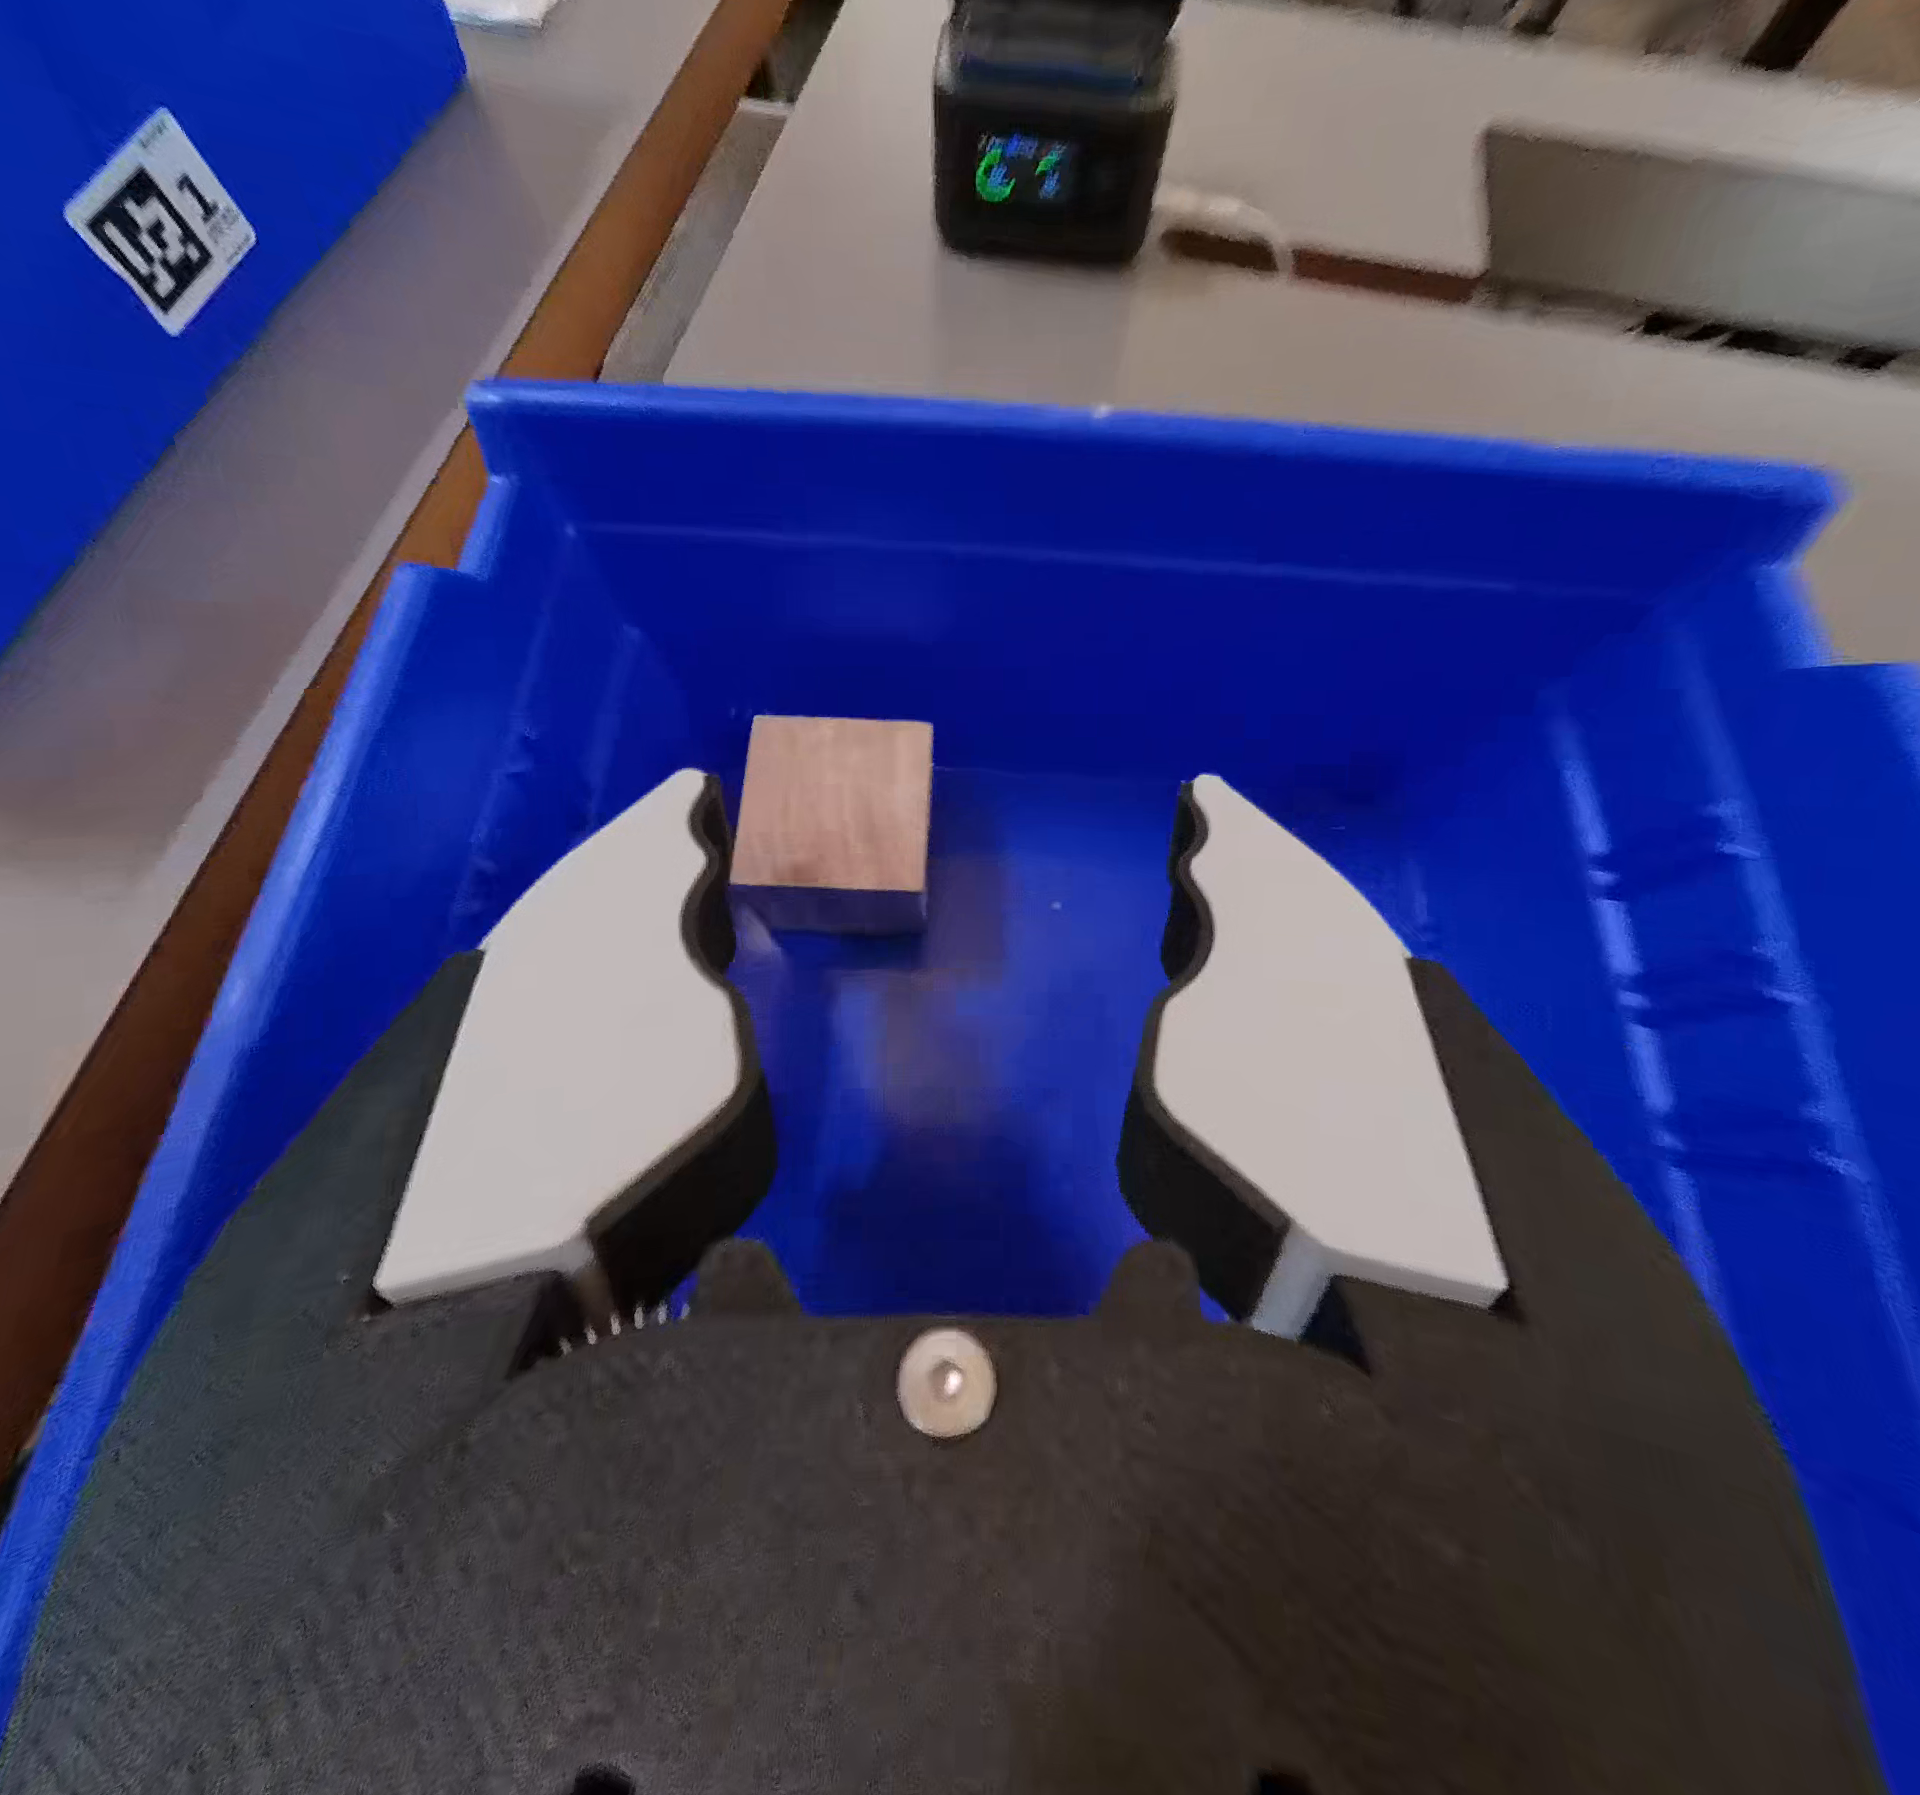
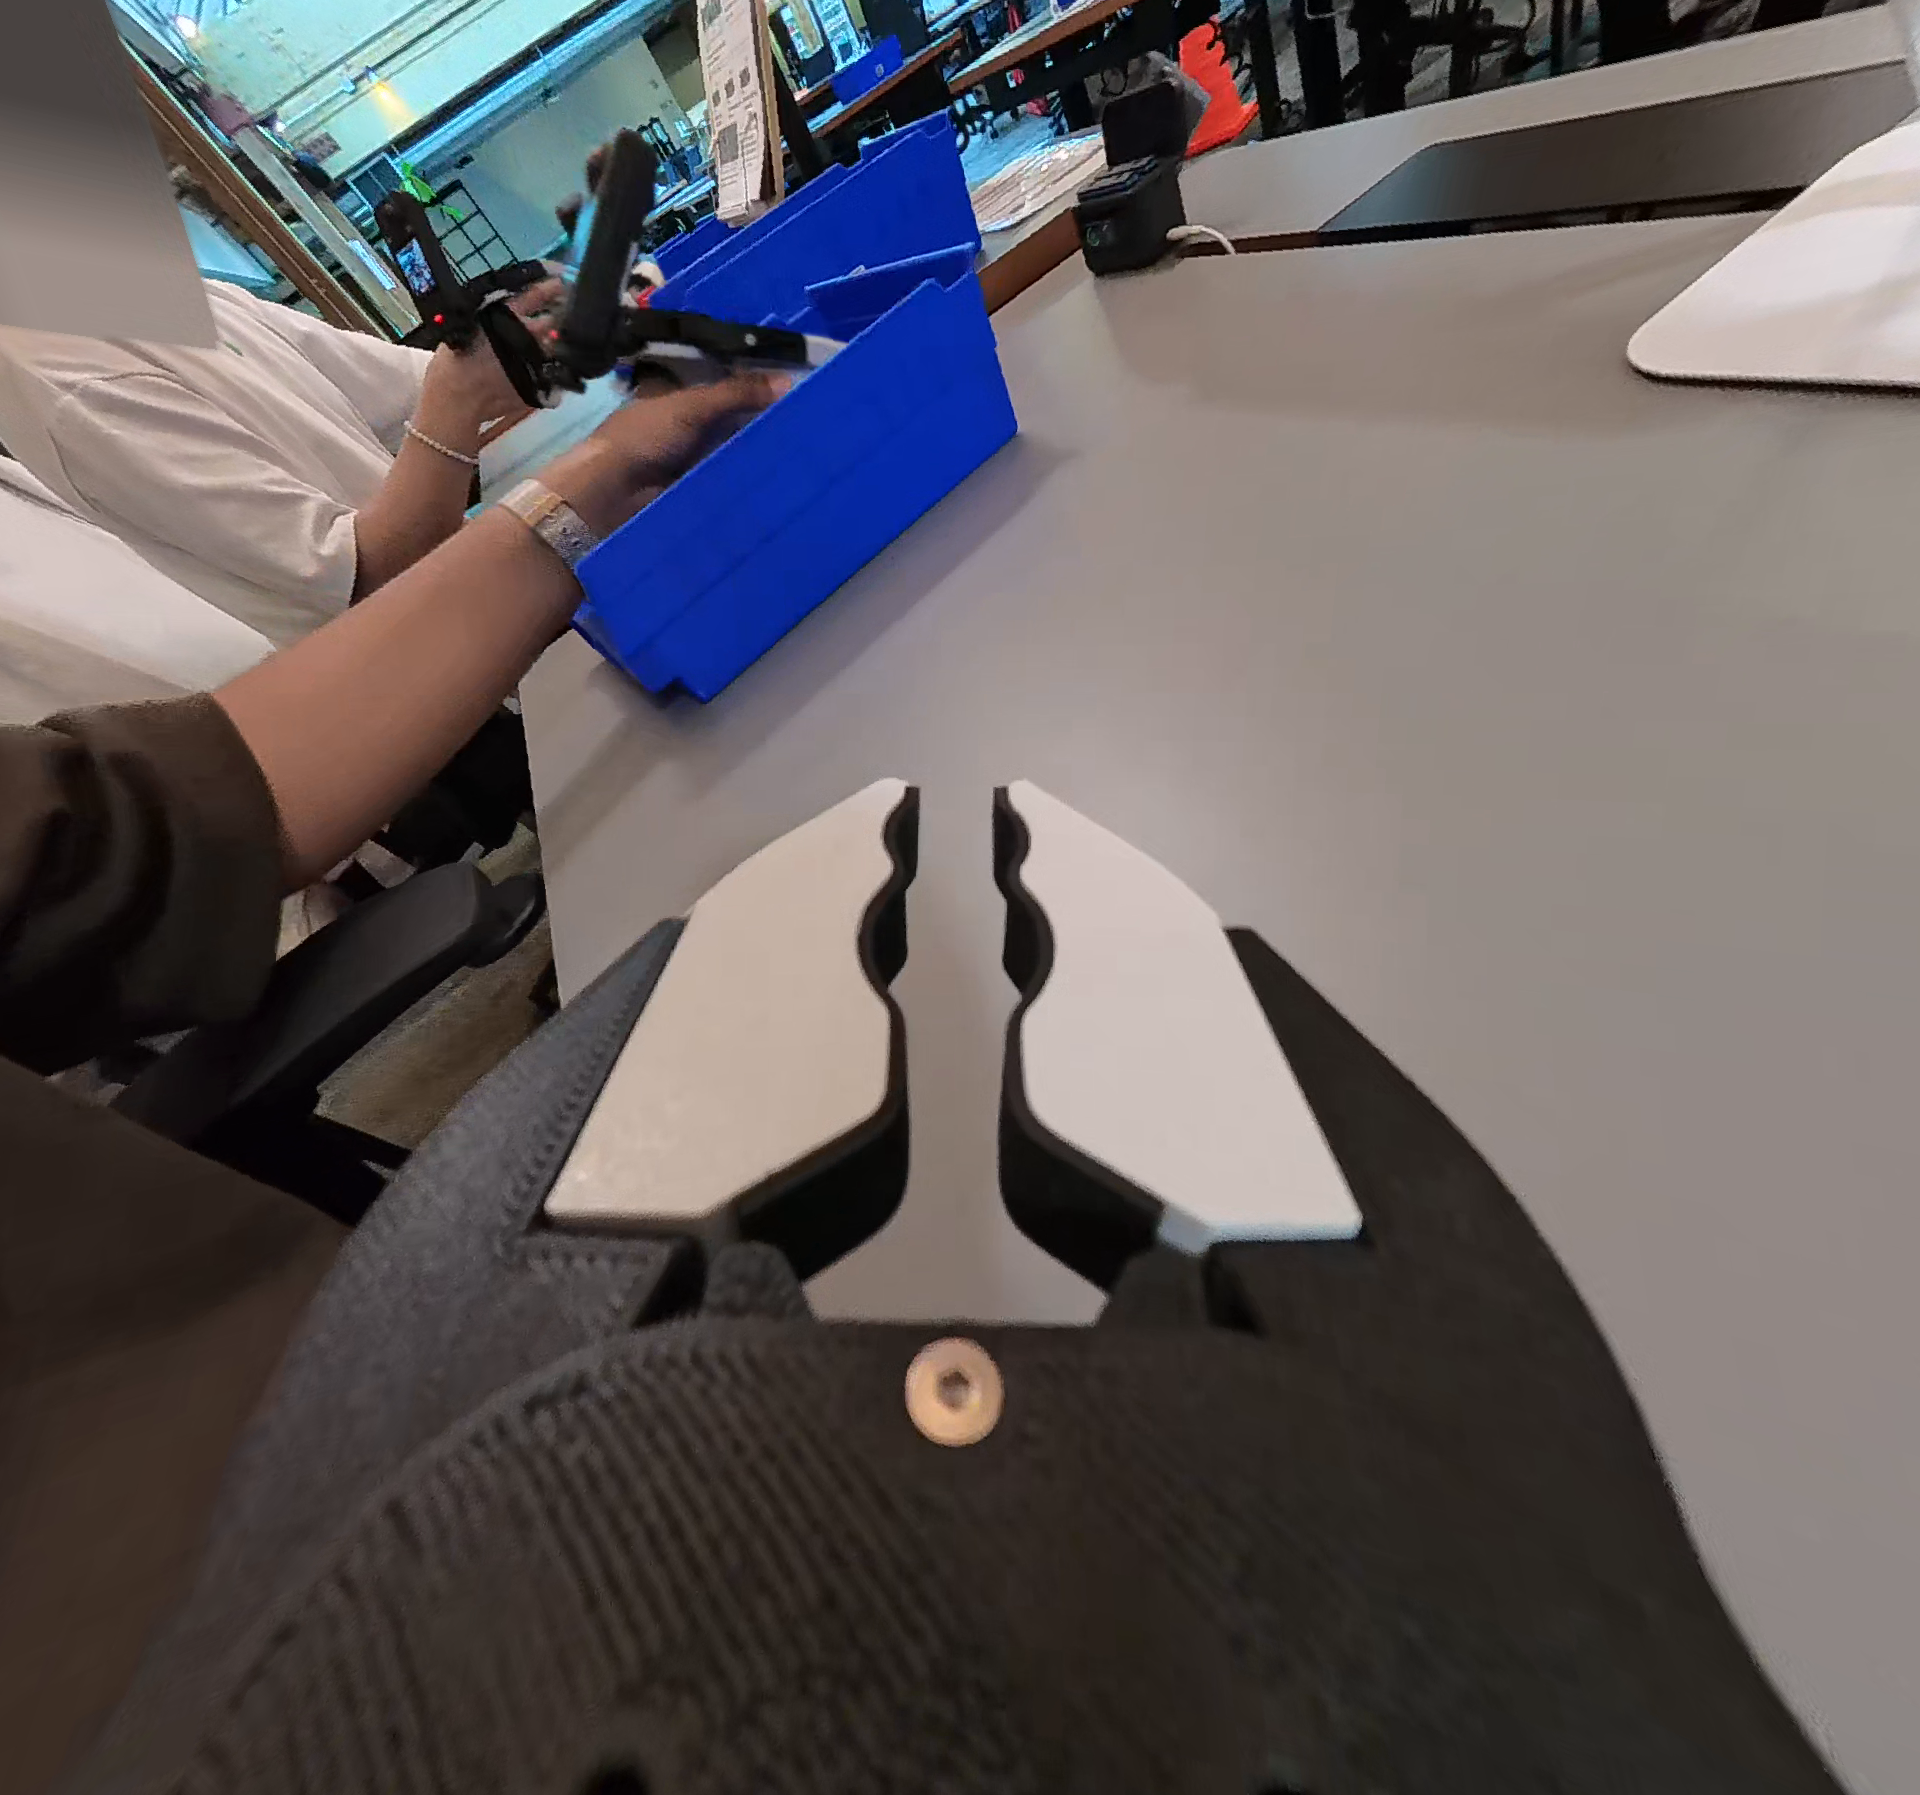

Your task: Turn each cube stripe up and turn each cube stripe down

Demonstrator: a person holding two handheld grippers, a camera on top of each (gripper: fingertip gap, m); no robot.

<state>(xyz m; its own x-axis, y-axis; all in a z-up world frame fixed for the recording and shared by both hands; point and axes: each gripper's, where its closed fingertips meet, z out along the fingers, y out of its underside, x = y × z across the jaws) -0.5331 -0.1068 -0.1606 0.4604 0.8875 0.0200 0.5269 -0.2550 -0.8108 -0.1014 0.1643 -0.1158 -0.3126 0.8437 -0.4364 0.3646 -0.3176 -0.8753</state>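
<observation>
In the left wrist view a small wooden cube [image 1: 831, 815] lies on the floor of a blue bin [image 1: 1039, 457], with a plain wood-grain face up and no stripe showing. My left gripper [image 1: 951, 789] is open inside the bin, and its left fingertip [image 1: 696, 810] is right beside the cube's left side. My right gripper [image 2: 954, 795] is nearly closed on nothing, with a thin gap between the fingers, low over the grey table [image 2: 1351, 706]. The right wrist view also shows the bin [image 2: 831, 498] at left, with the left gripper [image 2: 665, 332] held over it.
A black device with a small screen [image 1: 1039, 176] stands beyond the bin. A blue box with a marker tag [image 1: 208, 187] stands at left on a neighbouring table. A white stand base [image 2: 1787, 291] is at right. More blue bins [image 2: 831, 207] and a person's arms are at left.
</observation>
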